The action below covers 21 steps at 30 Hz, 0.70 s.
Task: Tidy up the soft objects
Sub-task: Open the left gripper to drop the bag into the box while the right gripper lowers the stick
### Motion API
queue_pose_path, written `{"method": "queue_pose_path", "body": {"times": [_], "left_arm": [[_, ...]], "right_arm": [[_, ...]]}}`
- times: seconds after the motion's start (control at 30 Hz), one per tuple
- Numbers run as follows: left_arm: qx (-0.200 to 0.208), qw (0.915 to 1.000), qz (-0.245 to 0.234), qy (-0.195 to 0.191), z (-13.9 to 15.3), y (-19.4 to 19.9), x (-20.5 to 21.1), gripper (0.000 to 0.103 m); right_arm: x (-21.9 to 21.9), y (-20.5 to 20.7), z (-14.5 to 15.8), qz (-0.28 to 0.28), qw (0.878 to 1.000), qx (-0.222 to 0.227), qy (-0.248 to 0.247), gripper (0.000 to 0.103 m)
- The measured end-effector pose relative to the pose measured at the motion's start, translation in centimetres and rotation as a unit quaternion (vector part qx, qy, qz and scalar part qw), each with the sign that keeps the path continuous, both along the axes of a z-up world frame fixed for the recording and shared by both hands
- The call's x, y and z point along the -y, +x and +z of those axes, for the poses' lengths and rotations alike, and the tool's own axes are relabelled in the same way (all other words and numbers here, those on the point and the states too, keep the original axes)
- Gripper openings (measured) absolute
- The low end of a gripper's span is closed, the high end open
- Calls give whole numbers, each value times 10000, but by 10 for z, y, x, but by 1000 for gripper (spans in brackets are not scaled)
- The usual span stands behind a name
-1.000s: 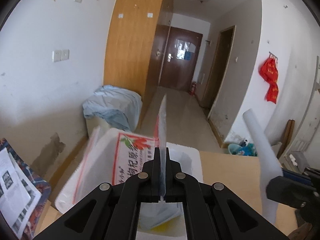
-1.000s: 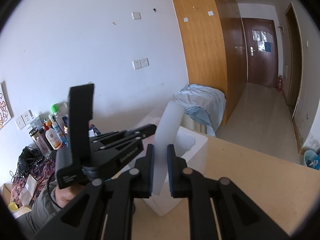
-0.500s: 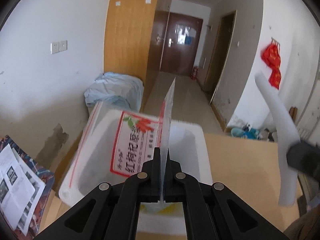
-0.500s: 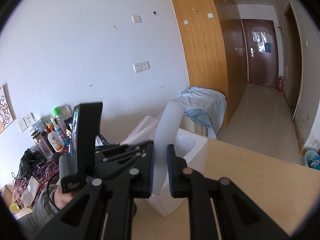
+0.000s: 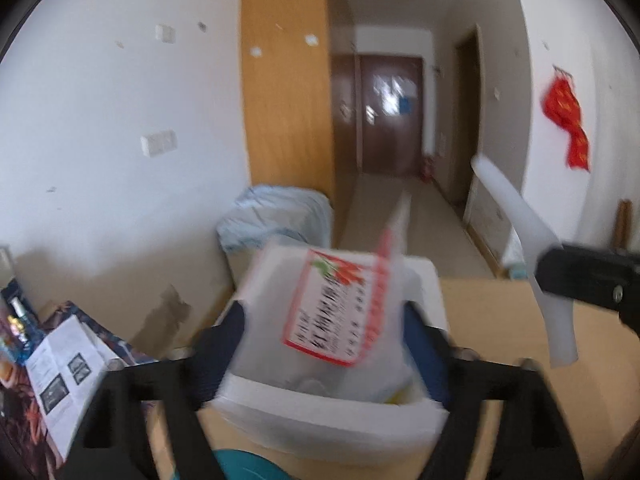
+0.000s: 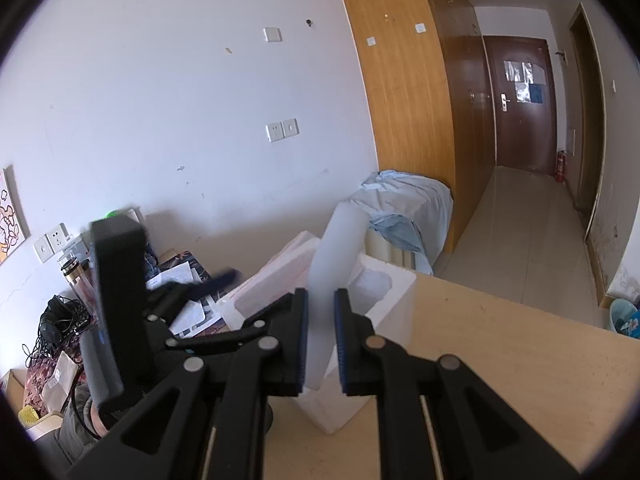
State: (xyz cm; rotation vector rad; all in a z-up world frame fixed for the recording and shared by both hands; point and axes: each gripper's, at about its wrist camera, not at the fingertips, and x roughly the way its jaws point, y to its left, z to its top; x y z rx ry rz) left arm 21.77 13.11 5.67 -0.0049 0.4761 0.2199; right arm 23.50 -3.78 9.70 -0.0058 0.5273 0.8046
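Note:
A white foam box (image 5: 328,416) stands at the left edge of a wooden table (image 5: 508,320). A clear plastic bag with a red-framed label (image 5: 332,312) lies loose across the box's top, blurred. My left gripper (image 5: 324,332) is open, its jaws spread wide on either side of the bag. My right gripper (image 6: 321,332) is shut on a white foam strip (image 6: 340,264) that stands upright just right of the box (image 6: 384,304). The strip also shows in the left wrist view (image 5: 524,240).
A bundle under pale blue cloth (image 6: 404,204) sits beyond the table by the wooden wardrobe (image 6: 404,92). A low cluttered surface with papers (image 5: 64,376) and bottles lies left of the box. A hallway with a brown door (image 6: 520,104) runs ahead.
My left gripper has opened and let go of the plastic bag, which has dropped onto the foam box. The right gripper still holds the foam strip and has barely moved.

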Motion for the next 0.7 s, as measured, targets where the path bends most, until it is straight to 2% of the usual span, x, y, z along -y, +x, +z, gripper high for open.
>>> {"method": "queue_pose_path", "body": {"times": [0.07,0.17,0.27,0.4,0.47,0.7], "left_arm": [[126,9998,111,113,4,-5,-2,82],[216,9996,8,198,8,-14,1,83],[426,9990,19,115,10,-29,-2,83],[781,9968,155,89,12,-51,-8,95],[925,9954,196,121,14,-61,-10,95],[874,9958,261,-11,10,-67,-20,96]], "right_arm": [[-2,0,0,9,10000,7,-13,15],[-5,2,-2,19,10000,-4,-46,15],[-12,5,-4,71,9999,-53,-99,15],[-24,13,-8,269,9994,-180,-148,15],[-30,17,-9,322,9991,-223,-190,15],[-49,28,-7,532,9979,-223,-298,15]]}}
